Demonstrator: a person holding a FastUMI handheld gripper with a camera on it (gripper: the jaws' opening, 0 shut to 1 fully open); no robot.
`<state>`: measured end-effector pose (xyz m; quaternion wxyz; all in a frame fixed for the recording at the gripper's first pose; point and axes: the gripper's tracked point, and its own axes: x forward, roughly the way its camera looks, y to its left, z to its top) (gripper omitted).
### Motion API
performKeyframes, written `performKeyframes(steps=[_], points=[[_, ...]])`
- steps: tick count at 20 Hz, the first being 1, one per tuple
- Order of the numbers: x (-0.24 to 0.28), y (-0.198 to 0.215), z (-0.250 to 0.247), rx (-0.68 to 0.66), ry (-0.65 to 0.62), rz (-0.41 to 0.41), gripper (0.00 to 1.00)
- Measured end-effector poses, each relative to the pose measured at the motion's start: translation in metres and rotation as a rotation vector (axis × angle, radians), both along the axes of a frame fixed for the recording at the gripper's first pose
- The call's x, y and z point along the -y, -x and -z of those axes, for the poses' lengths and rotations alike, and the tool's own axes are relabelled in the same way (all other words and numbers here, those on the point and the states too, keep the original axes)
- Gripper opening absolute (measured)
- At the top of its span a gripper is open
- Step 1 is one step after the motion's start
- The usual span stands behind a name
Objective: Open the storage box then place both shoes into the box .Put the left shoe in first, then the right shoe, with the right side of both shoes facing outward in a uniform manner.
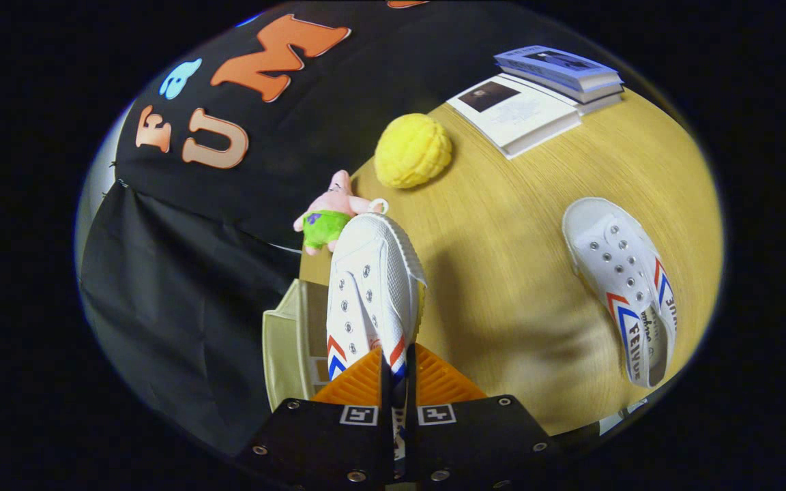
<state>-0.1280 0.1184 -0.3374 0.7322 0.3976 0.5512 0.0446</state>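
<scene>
Two shoes: one point(374, 286) was carried in the gripper point(398, 382); the other point(628, 286) lay on the table point(502, 273), well apart and off to the side.
Gripper: its fingers point(355, 385) were pressed close together, pinching the carried shoe by the thin wall at its heel end, toe pointing away from the camera.
Carried shoe: it hung above the table edge, its toe near a pink plush point(328, 215); whether this was the left shoe could not be told for certain, though the task order suggested it.
Box: a pale box point(284, 341) sat just beside and below the held shoe, at the table's edge; it looked open, but its inside was mostly hidden.
Step in hand: judged to be lowering the first shoe into the box.
How to do it well: keep the pinch firm, since a thin wall of canvas may slip or twist; turn the shoe so its right side faces outward before it goes down; line the sole with the box's length and lower it toward one side, leaving room for the second shoe.
Risk: the toe could catch on the box rim, or knock the plush.
Clutter: a yellow ball point(412, 150) and books point(536, 102) lay beyond, clear of the path.
</scene>
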Motion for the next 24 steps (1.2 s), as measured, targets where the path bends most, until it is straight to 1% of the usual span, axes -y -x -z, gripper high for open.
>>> performKeyframes(steps=[5,7,10,13,15,17,18,19,20,22,23,24], points=[[-0.061,-0.025,-0.059,0.112,-0.059,-0.12,0.07],[-0.09,-0.031,-0.072,0.159,-0.063,-0.187,0.07],[-0.126,-0.029,-0.066,0.193,-0.02,-0.33,0.07],[-0.158,-0.02,-0.054,0.219,0.03,-0.443,0.07],[-0.169,-0.011,-0.048,0.205,0.063,-0.497,0.07],[-0.173,-0.001,-0.042,0.157,0.065,-0.561,0.08],[-0.178,0.004,-0.045,0.142,0.04,-0.579,0.15],[-0.178,0.004,-0.057,0.158,-0.001,-0.571,0.21],[-0.181,-0.004,-0.065,0.189,-0.024,-0.545,0.34],[-0.172,-0.017,-0.076,0.24,-0.028,-0.513,0.45],[-0.162,-0.019,-0.077,0.256,-0.02,-0.502,0.49],[-0.157,-0.022,-0.079,0.271,-0.013,-0.488,0.57]])
